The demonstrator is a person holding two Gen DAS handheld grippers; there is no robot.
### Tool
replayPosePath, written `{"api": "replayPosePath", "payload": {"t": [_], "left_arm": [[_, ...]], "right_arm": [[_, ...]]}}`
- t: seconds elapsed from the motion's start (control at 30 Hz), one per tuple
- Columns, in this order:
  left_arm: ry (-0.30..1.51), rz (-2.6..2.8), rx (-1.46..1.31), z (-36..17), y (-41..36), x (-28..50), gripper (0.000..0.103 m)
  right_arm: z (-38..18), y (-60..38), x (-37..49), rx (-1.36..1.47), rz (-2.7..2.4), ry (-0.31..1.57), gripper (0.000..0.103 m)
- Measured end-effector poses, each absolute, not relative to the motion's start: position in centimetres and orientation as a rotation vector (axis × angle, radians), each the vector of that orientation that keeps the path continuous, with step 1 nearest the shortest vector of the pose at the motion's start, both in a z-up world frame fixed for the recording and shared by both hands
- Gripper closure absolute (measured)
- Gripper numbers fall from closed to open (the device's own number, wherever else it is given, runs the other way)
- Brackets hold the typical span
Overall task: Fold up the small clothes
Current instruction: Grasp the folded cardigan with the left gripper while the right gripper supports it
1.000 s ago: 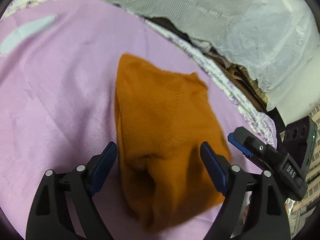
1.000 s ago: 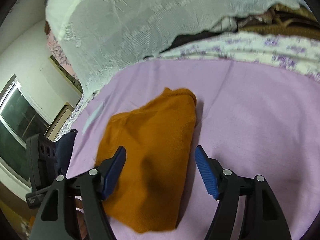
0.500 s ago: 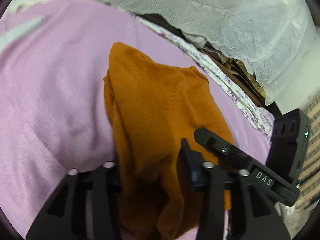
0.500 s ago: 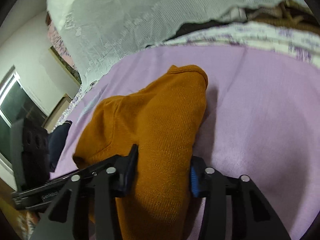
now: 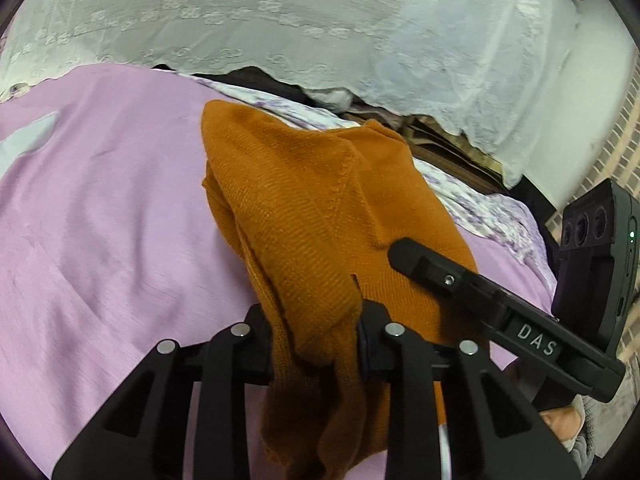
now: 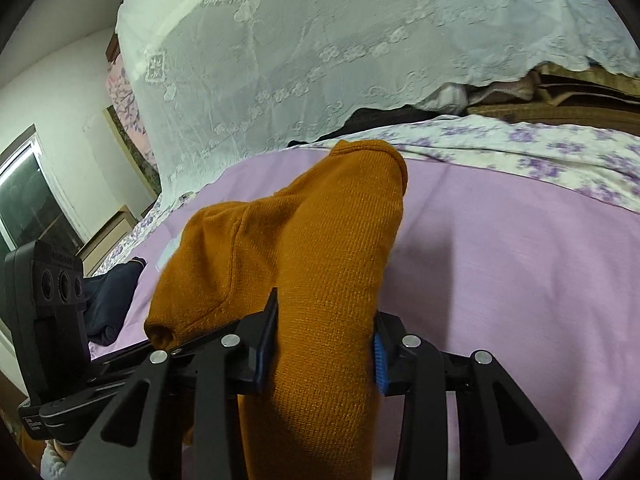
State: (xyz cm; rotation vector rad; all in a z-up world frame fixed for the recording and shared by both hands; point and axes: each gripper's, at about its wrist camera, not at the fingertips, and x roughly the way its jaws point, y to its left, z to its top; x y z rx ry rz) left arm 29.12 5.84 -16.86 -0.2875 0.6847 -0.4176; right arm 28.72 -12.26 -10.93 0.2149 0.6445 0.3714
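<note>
While jaws close on orange garment [image 5: 320, 216] | lace cloth [image 5: 280, 20] behind | navy item [image 6: 114, 296] left

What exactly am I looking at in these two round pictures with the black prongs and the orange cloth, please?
Each picture comes from a fisheye camera mounted on a handheld two-finger gripper; a person holds one in each hand, so there is no robot arm. One view looks along the left gripper, the other along the right gripper; the black prongs are their fingers. An orange knitted garment lies on a pink sheet, with a white lace cover behind. Both grippers have a bunch of the garment between their jaws, which are closing on it, and its near part is raised off the sheet. The black bar marked DAS in the left view is the right gripper seen from the side.
</note>
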Motion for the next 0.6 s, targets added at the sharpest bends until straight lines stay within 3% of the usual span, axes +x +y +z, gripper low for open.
{"api": "replayPosePath", "payload": {"t": [0.6], "left_arm": [[0.656,-0.677,-0.127,-11.6,-9.7,19.9,0.076]], "right_arm": [[-5.8,-27.0,13.7,0.287,0.141,0.505,0.064]]}}
